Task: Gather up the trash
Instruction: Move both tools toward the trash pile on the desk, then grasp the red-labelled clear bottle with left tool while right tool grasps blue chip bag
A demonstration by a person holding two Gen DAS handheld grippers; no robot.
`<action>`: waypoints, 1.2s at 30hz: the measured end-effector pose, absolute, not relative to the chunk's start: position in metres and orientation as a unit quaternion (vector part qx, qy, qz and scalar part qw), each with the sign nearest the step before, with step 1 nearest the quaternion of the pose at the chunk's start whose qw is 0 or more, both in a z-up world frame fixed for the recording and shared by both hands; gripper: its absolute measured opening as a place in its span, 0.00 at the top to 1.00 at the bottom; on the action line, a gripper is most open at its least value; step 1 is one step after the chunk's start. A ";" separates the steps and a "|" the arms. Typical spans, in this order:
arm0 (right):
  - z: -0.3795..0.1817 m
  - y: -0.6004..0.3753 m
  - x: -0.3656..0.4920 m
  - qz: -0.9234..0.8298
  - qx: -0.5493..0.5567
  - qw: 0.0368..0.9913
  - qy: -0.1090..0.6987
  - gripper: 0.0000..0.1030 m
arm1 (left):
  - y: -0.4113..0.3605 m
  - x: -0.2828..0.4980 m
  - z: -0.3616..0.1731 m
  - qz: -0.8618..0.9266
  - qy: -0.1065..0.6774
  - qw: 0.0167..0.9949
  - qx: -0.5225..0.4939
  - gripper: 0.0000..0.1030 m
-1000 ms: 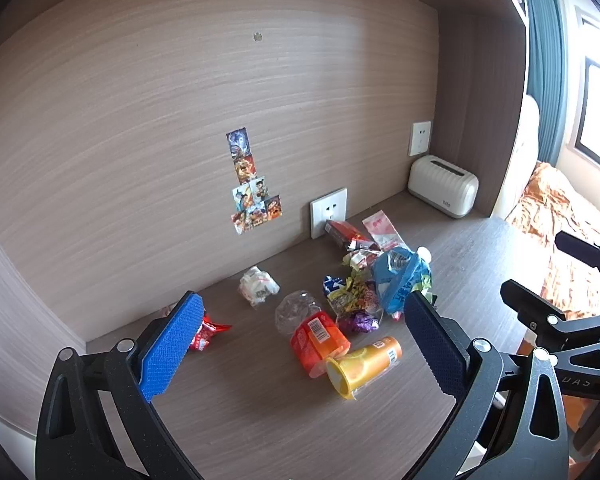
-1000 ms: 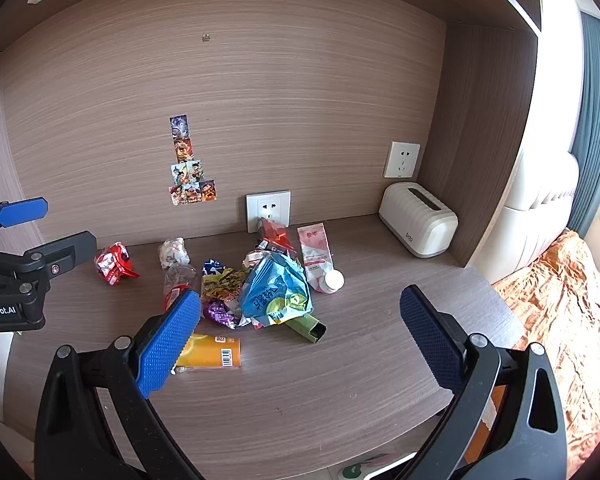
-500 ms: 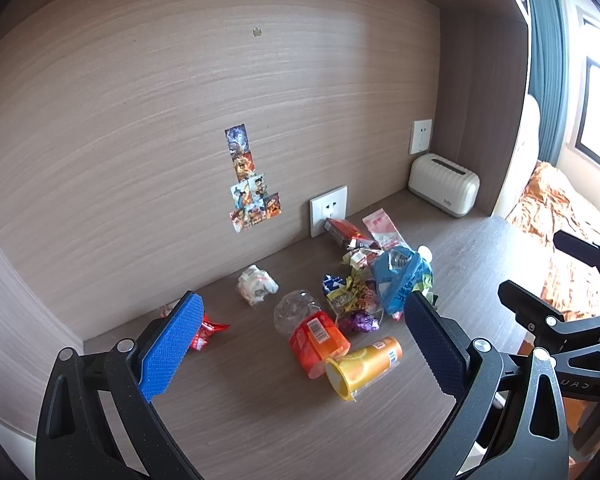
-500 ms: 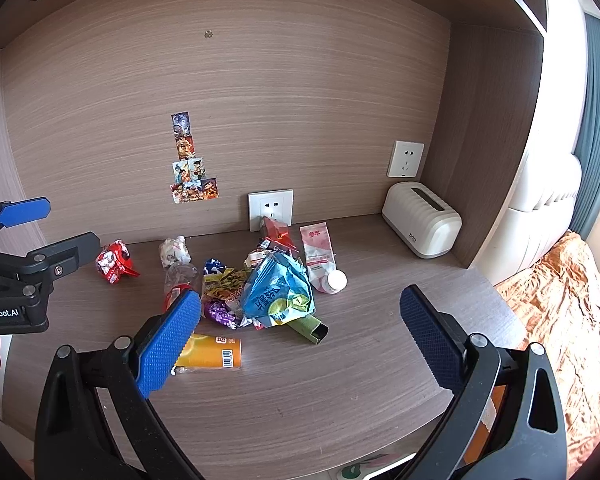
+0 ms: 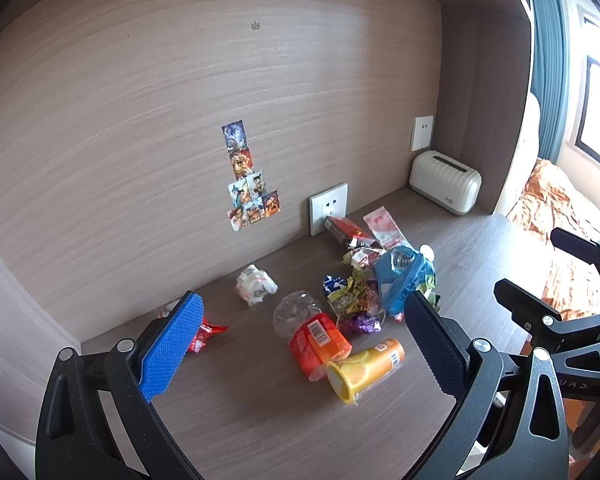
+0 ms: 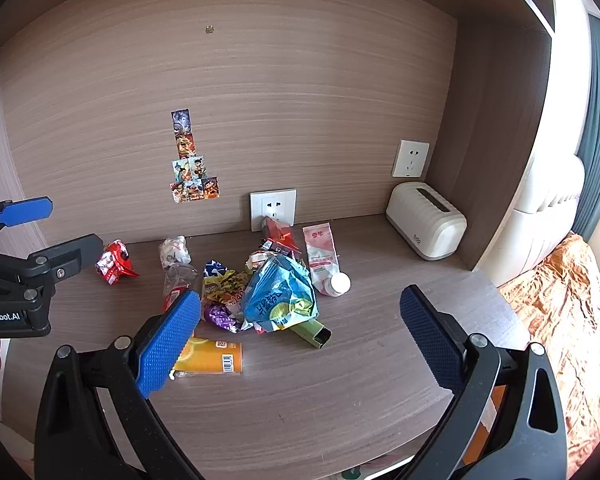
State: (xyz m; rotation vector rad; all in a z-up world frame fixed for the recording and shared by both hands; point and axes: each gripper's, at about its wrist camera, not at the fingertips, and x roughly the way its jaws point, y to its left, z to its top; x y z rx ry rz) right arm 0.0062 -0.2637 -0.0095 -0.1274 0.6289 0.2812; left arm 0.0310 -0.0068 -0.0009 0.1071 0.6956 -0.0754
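A heap of trash lies on the wooden desk (image 6: 360, 380): a blue snack bag (image 6: 280, 300) (image 5: 404, 276), a yellow cup (image 5: 364, 368) (image 6: 212, 357) on its side, an orange-red cup (image 5: 320, 344), a crumpled clear cup (image 5: 296, 308), a pink-white milk bottle (image 6: 322, 256), a red box (image 6: 278, 234), a white paper wad (image 5: 256, 286) (image 6: 175, 251) and a red wrapper (image 6: 114, 266) apart at the left. My left gripper (image 5: 300, 352) is open and empty above the near desk, facing the cups. My right gripper (image 6: 300, 336) is open and empty, in front of the heap.
A cream ribbed box (image 6: 426, 220) stands at the back right corner. Two wall sockets (image 6: 273, 208) and stickers (image 6: 190, 160) are on the back panel. An orange bedspread (image 6: 572, 304) lies past the desk's right edge.
Both views have shifted very slightly; the trash has not moved and both grippers stay open.
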 end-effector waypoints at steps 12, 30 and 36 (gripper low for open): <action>-0.030 -0.250 0.029 0.141 -0.071 0.929 0.336 0.03 | 0.004 0.058 -0.036 -0.035 0.392 0.919 0.035 0.04; -0.112 -0.220 0.112 0.125 -0.092 0.902 0.403 0.03 | 0.012 0.146 -0.167 -0.052 0.526 0.848 -0.022 0.05; -0.132 -0.214 0.125 0.147 -0.072 0.889 0.428 0.22 | 0.018 0.154 -0.188 -0.059 0.543 0.837 -0.046 0.23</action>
